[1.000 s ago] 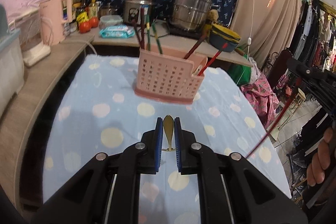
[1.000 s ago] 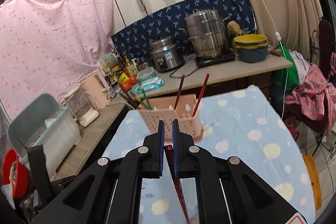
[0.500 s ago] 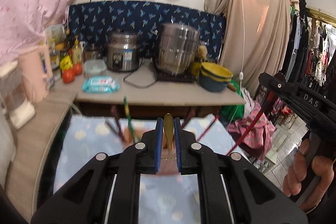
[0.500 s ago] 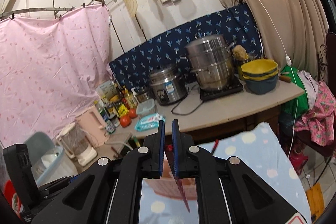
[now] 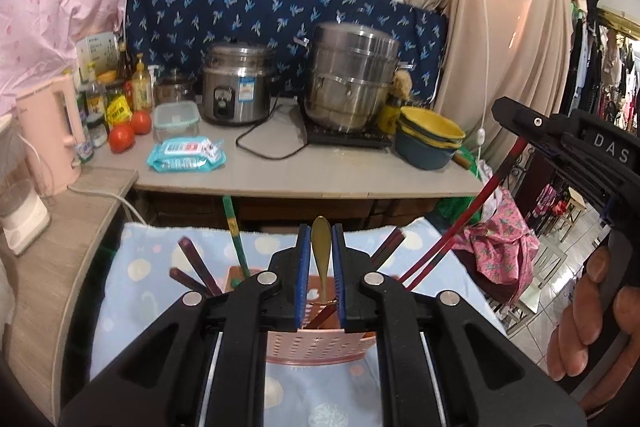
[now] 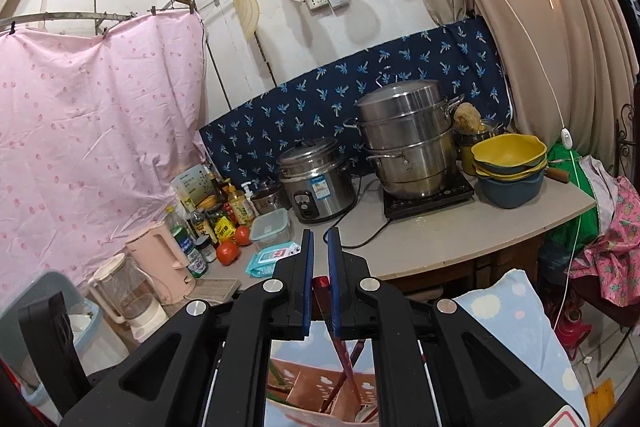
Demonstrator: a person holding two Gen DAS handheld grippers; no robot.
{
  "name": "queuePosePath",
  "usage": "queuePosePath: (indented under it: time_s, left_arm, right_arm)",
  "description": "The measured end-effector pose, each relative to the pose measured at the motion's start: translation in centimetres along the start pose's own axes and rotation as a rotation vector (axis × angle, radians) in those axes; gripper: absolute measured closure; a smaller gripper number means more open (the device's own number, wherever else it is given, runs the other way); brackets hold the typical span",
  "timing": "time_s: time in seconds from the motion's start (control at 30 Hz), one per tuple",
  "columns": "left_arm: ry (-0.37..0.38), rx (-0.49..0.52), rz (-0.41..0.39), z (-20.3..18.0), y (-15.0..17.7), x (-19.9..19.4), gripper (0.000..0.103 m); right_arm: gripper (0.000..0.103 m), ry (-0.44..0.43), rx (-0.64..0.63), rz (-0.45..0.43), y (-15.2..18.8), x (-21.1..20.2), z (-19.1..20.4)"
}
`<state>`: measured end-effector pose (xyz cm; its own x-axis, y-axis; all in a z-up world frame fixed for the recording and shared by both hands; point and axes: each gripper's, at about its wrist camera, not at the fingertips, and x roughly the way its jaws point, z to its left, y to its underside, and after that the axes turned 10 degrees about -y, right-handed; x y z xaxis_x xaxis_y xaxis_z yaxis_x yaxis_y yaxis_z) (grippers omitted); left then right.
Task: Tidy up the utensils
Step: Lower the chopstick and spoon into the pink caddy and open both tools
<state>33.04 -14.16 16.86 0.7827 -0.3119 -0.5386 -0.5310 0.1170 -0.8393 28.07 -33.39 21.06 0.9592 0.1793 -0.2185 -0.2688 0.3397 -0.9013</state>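
A: What do the left tongs (image 5: 320, 267) hold?

B: They are clenched on a gold spoon (image 5: 320, 247), its handle end poking up between the blue pads, straight above the pink basket (image 5: 316, 345).

A: And the right tongs (image 6: 319, 281)?

B: Clenched on a red chopstick (image 6: 321, 283). Its top sits between the pads and the shaft slants down over the basket (image 6: 308, 383). In the left view the same chopstick (image 5: 480, 199) runs from the right tongs (image 5: 516, 125) down toward the basket, with the person's hand (image 5: 588, 323) gripping the handle at the right edge.

A: Where is the basket?

B: On the desk under the blue dotted cloth (image 5: 152, 267), just below both tongs. It already carries dark chopsticks (image 5: 196, 267) at its left and a green one (image 5: 234, 231) standing tilted.

A: Farther back?

B: A counter (image 5: 304, 179) with a wipes pack (image 5: 186, 155), two tomatoes (image 5: 122, 138), a lidded box (image 5: 176, 115), a rice cooker (image 5: 236, 89), a steel steamer pot (image 5: 352, 75) and stacked bowls (image 5: 430, 137). A pink kettle (image 5: 56, 131) stands at the left.
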Motion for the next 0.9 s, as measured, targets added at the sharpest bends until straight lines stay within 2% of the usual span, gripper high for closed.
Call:
queuePosePath:
  time_s: [0.27, 0.37, 0.43, 0.7, 0.83, 0.9]
  left_arm:
    - [-0.023, -0.012, 0.037, 0.5, 1.0, 2.3, 0.092]
    - [-0.028, -0.021, 0.039, 0.7, 1.1, 2.2, 0.082]
    - [-0.035, -0.032, 0.031, 0.9, 1.1, 1.9, 0.071]
    - [-0.060, -0.021, 0.006, 0.8, 1.3, -0.1, 0.068]
    - [-0.071, -0.026, 0.003, 0.9, 1.6, -1.3, 0.060]
    - [-0.078, -0.026, 0.000, 0.9, 1.8, -1.9, 0.059]
  right_arm:
    - [0.096, 0.026, 0.007, 0.089, 3.1, 2.5, -1.4]
    - [0.095, 0.037, 0.000, 0.083, 3.4, 2.2, -1.3]
    - [0.090, 0.044, -0.008, 0.083, 3.5, 2.1, -1.2]
    - [0.083, 0.054, -0.037, 0.082, 4.1, 0.5, -0.5]
    - [0.082, 0.052, -0.040, 0.096, 4.9, -0.3, -0.1]
    - [0.082, 0.057, -0.047, 0.107, 5.5, -0.9, 0.2]
